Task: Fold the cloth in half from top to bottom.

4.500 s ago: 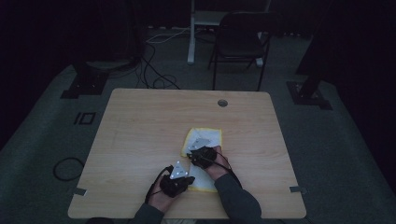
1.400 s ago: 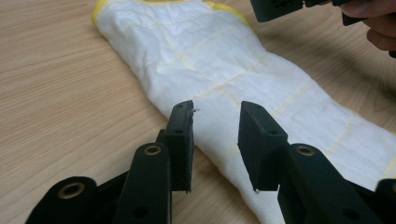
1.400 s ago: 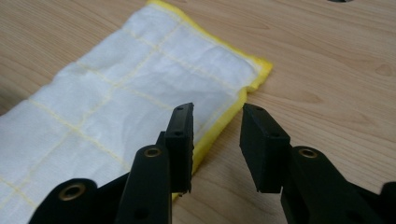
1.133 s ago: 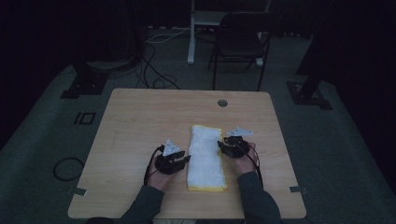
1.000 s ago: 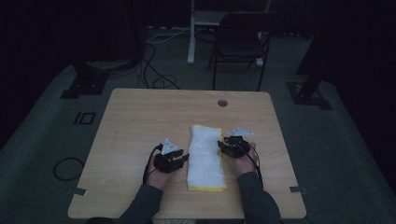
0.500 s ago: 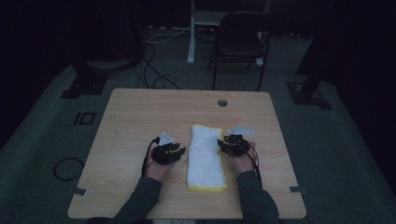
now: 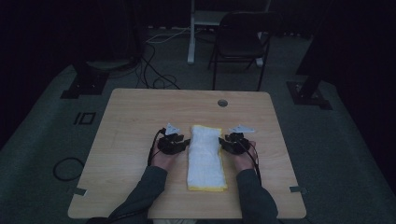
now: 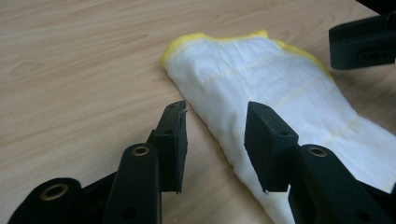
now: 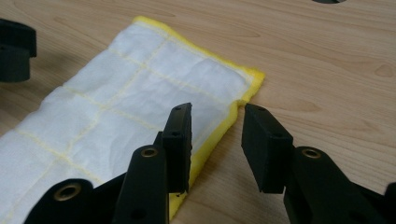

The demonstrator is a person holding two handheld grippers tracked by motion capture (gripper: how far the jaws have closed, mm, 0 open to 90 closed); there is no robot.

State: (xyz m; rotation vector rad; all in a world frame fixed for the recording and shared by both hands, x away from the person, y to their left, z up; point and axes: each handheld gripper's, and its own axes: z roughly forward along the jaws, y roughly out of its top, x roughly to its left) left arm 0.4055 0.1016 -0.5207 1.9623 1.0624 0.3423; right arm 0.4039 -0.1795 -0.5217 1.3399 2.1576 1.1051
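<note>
A white cloth (image 7: 205, 156) with yellow edging lies folded into a long strip on the wooden table (image 7: 140, 116). My left gripper (image 7: 186, 142) sits at the strip's left edge near its far end. In the left gripper view the cloth (image 8: 280, 88) has its edge between my open left gripper (image 8: 215, 128), whose jaws have just been opening. My right gripper (image 7: 223, 142) is at the right edge. In the right gripper view it (image 9: 215, 126) is open and has just closed a little. It straddles the yellow hem of the cloth (image 9: 140, 93) without pressing on it.
A round cable hole (image 7: 222, 102) is in the table behind the cloth. On the dark floor beyond stand a chair (image 7: 243, 42) and loose cables (image 7: 159, 70). The person's forearms come in from the near edge. The right gripper (image 8: 364, 42) shows across the cloth.
The cloth, bunched between both grippers earlier, now lies as a flat strip. My left gripper has slid away from the person along the left edge. The right gripper has stayed put.
</note>
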